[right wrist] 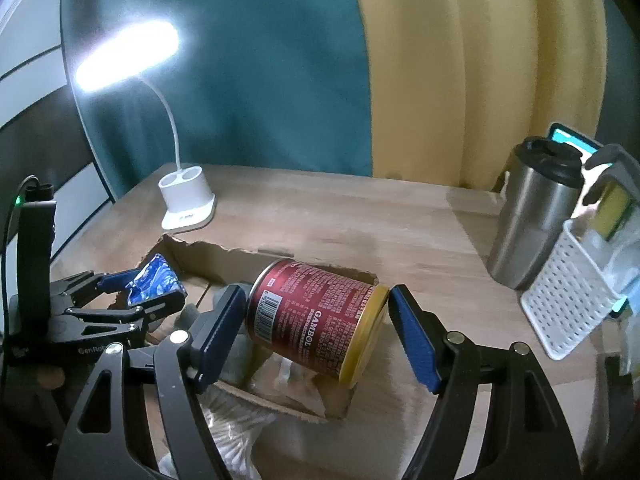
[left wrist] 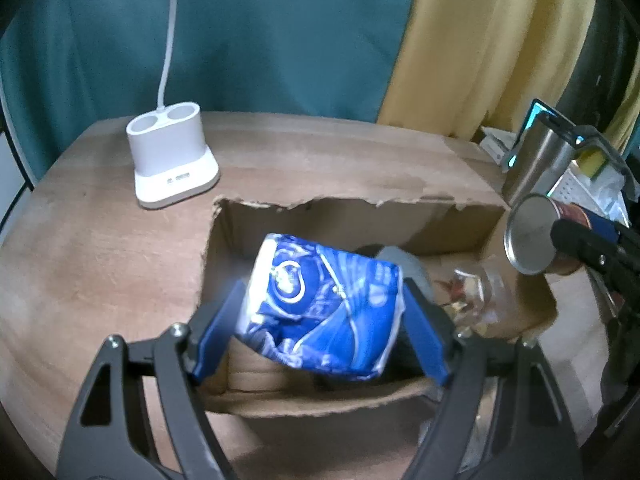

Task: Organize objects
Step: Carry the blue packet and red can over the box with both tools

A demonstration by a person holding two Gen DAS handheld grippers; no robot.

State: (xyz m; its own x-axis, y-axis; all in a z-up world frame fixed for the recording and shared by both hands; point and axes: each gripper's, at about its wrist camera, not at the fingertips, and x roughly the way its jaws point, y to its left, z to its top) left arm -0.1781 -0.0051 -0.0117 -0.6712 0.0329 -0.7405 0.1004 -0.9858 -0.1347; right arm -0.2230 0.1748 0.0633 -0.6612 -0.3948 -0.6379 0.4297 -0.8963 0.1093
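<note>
My left gripper (left wrist: 320,316) is shut on a blue and white printed packet (left wrist: 320,304) and holds it over the open cardboard box (left wrist: 352,216) on the wooden table. The packet also shows in the right wrist view (right wrist: 154,280). My right gripper (right wrist: 316,328) is shut on a dark red GAMBOL can (right wrist: 316,316), held on its side above the box's right part (right wrist: 280,258). In the left wrist view the can (left wrist: 536,236) hangs at the box's right edge. A clear jar (left wrist: 480,292) and a grey object (left wrist: 404,260) lie in the box.
A white desk lamp base (left wrist: 172,164) stands at the back left, its lit head (right wrist: 128,54) above. A steel tumbler (right wrist: 532,216) and a white perforated basket (right wrist: 572,284) stand on the right. Teal and yellow curtains hang behind.
</note>
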